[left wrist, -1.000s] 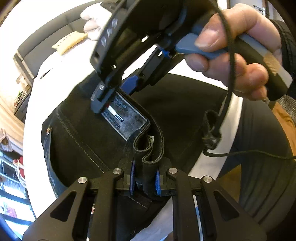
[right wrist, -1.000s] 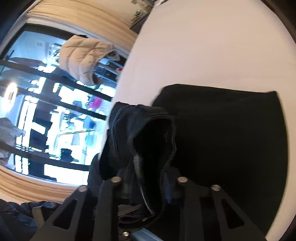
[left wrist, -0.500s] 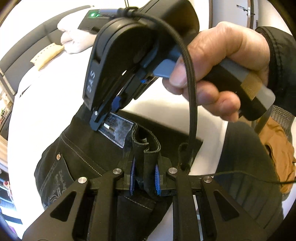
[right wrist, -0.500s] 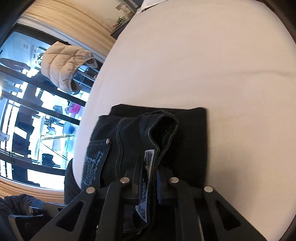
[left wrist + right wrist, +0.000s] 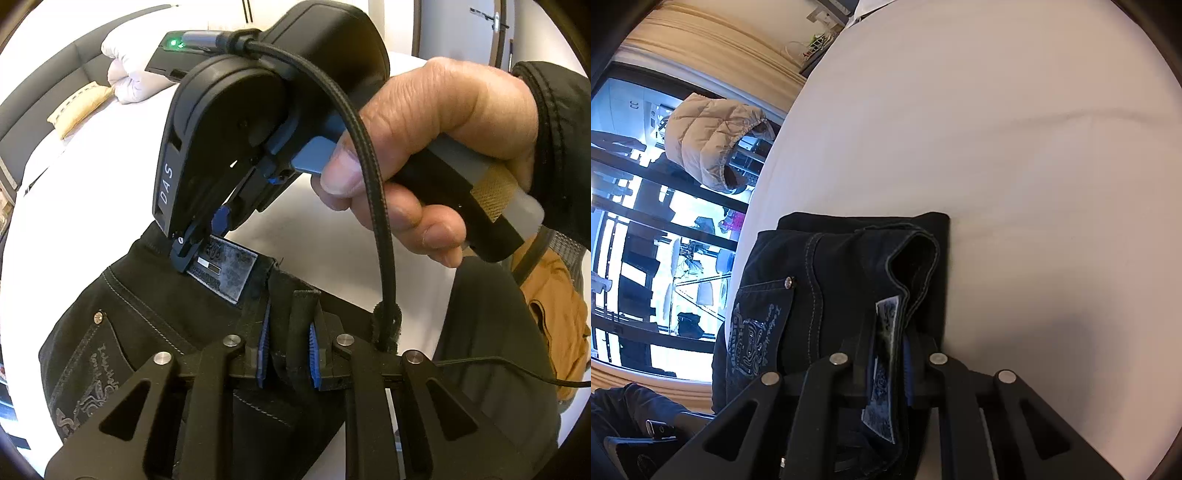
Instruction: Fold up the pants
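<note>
Black pants lie folded on a white bed, back pocket and grey label patch facing up. My left gripper is shut on an upright fold of the waistband between its blue pads. A hand holds my right gripper, which is shut on the waistband beside the label. In the right wrist view the pants rest doubled over on a lower layer, and the right gripper pinches the waistband with the label tucked in it.
A white pillow and a tan cushion lie at the far end of the bed by a grey headboard. The bed stretches wide to the right of the pants. A beige puffer jacket hangs by the window. A person's dark-trousered leg stands at the bed's edge.
Both grippers carried the waistband over the lower layer and down onto it. The uncovered dark layer shrank to a narrow strip. The right gripper came nearer the left.
</note>
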A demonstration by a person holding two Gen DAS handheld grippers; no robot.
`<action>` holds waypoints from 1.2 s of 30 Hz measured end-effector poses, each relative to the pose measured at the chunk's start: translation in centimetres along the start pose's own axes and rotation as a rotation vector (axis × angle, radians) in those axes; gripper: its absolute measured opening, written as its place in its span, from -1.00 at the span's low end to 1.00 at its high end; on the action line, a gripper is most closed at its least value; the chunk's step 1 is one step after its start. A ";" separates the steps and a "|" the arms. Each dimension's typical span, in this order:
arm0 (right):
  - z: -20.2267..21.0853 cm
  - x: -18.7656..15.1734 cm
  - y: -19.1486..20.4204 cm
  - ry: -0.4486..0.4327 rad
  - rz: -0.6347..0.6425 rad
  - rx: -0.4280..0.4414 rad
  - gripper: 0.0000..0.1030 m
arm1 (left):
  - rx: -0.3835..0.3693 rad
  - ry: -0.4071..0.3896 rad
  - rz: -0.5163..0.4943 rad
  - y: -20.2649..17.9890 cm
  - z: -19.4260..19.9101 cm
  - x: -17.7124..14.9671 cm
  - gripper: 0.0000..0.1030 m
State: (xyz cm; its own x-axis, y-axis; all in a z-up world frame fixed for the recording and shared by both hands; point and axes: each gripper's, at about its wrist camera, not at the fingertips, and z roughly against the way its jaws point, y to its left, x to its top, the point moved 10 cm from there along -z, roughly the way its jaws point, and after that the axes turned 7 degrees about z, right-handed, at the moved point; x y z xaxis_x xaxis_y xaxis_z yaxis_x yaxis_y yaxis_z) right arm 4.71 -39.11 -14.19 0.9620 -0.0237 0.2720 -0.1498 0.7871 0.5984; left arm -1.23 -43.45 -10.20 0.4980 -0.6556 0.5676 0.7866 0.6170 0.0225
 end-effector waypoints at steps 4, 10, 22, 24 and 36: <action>0.0 -0.1 -0.1 -0.023 0.010 0.014 -0.69 | -0.047 0.008 0.063 1.5 2.5 -0.3 -0.54; 2.9 -0.7 -1.3 -0.099 -0.069 -0.029 -0.27 | -0.227 -0.090 0.233 4.1 12.1 -1.0 -0.48; 0.1 -3.3 7.7 -0.025 0.045 0.136 -0.73 | -0.550 -0.048 0.676 20.7 9.2 -3.5 -0.48; -2.1 -4.0 4.8 0.019 -0.040 0.112 -1.00 | -0.618 -0.004 0.781 21.6 7.0 -5.1 -0.49; -3.7 -3.3 3.6 -0.026 -0.123 0.181 -1.00 | -0.761 -0.063 0.725 17.8 10.6 -8.8 -0.52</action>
State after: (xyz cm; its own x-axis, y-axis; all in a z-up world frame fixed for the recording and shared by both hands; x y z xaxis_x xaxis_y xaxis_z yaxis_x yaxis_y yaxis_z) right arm 1.84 -33.93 -15.74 0.9696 -0.1309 0.2067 -0.0724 0.6534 0.7535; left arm 4.55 -22.11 -6.09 0.9384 -0.2017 0.2806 0.3405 0.4019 -0.8500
